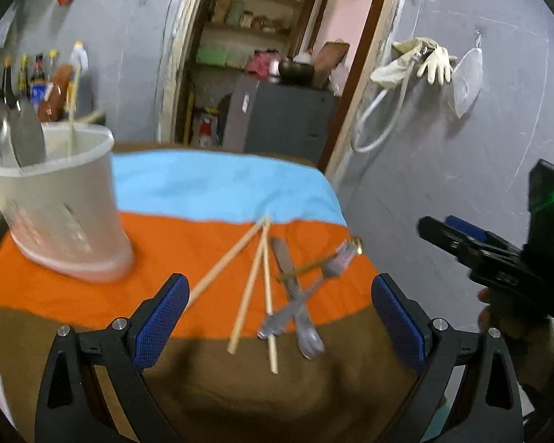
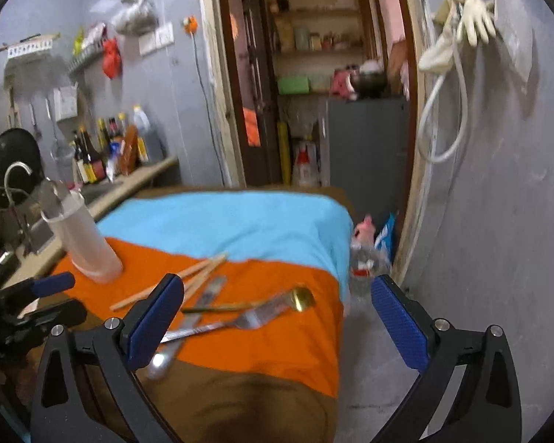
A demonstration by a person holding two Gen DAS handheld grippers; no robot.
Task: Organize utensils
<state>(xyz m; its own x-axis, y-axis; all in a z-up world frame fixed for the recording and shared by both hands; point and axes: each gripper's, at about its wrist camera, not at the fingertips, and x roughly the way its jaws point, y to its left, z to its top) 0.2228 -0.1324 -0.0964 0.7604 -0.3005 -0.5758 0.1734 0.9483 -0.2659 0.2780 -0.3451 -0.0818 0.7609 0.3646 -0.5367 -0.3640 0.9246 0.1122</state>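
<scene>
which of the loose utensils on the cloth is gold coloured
The slim spoon with the round gold bowl, lying across the silver knife and fork; the chopsticks are pale wood.

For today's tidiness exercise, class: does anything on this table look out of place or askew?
Yes. The chopsticks, knife, fork and gold spoon lie loose and crossed over one another on the cloth, while the white holder already has a few utensils standing in it.

Pale rubber gloves (image 1: 434, 62) hung on a grey wall, white hose (image 1: 378, 122) looped below, sauce bottles (image 2: 103, 147) along a counter, grey cabinet (image 2: 365, 140) through the doorway, black pan (image 2: 13, 166) hanging left
</scene>
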